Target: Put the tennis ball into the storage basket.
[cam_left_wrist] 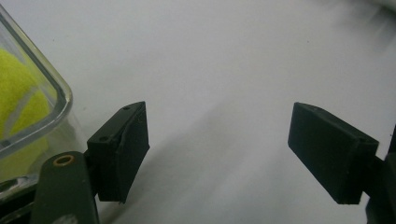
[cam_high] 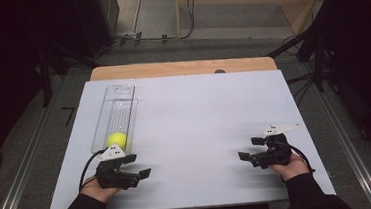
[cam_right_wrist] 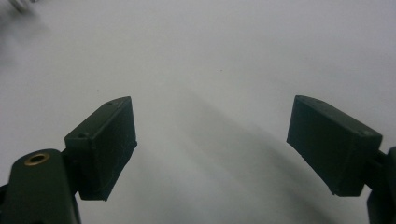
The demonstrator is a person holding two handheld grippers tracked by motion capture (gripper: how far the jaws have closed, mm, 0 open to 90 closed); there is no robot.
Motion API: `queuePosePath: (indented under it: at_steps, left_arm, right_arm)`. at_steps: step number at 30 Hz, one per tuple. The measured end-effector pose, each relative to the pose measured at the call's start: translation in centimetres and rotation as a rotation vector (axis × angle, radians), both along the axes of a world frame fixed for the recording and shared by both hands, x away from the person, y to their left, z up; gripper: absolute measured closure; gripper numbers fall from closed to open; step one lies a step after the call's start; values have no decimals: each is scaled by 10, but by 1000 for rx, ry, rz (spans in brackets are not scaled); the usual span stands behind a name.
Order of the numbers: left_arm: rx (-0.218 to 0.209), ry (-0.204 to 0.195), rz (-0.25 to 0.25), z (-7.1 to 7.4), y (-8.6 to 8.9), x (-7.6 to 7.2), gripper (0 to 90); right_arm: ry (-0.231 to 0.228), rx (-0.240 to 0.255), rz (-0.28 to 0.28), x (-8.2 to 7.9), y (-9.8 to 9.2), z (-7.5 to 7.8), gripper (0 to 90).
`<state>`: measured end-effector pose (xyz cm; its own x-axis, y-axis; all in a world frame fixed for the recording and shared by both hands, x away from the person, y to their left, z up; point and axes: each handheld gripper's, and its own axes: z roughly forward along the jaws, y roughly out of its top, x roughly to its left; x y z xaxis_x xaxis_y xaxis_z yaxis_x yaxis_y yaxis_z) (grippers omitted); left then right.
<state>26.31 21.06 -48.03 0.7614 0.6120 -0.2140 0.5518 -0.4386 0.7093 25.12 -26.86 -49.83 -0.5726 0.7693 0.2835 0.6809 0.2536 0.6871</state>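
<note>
Tennis ball (cam_high: 116, 139), yellow-green, is what we see first at the left of the high view, lying in the near end of a clear plastic container (cam_high: 120, 97) on the white table (cam_high: 200, 123). Just below it in that frame sits the left gripper (cam_high: 137, 166), its jaws spread wide with only bare table between them. In the left gripper view we catch what the high view cannot: the container's rounded corner at the upper left edge, the ball (cam_left_wrist: 18, 93) behind its wall, just beside the left jaw and outside the gap. At the lower right of the high view, well apart from the ball, the right gripper (cam_high: 249, 148) stands open over bare table.
</note>
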Motion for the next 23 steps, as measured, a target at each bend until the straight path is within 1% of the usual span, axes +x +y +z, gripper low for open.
queuePosePath:
  at_steps: [23]
  left_arm:
    - [-3, 2, 3, 0, 0, 0, 213]
  right_arm:
    - [3, -4, 4, -1, 2, -1, 138]
